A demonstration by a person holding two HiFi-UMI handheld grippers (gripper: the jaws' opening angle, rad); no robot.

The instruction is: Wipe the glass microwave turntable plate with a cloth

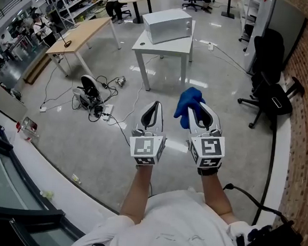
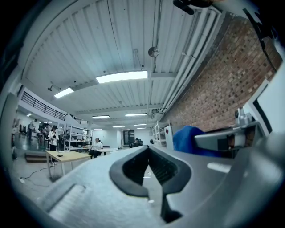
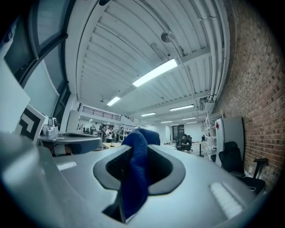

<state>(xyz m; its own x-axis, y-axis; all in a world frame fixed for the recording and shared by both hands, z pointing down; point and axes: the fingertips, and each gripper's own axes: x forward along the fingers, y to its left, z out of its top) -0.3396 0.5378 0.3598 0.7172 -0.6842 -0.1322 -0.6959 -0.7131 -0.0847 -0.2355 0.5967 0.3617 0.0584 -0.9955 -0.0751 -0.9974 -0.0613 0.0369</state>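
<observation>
The glass turntable plate shows in no view. A closed white microwave (image 1: pixel 167 24) sits on a white table (image 1: pixel 174 48) well beyond the fingers, and the plate is probably inside it.

The blue cloth (image 3: pixel 133 178) is pinched between the fingers of the right gripper (image 1: pixel 202 114). A fold bunches up past the fingertips and the rest trails back between them. The left gripper (image 1: pixel 152 114) is just beside the right one, its fingers closed together on nothing. Both point forward over open floor, with the table far ahead of them.

The step in hand looks like the approach, with wiping not begun. To do it well:

- Keep the right fingers firm on the cloth so the bunched end stays forward as the working face.
- Free the left fingers for the microwave door and for steadying the plate.
- Hold the glass by its rim or press it flat on the table, because glass may slide under a wiping stroke.

Loose cables (image 1: pixel 99 107) lie on the floor left of the left fingers, and an office chair (image 1: pixel 268 97) stands right of the right fingers. A straight walk between them suits best.
</observation>
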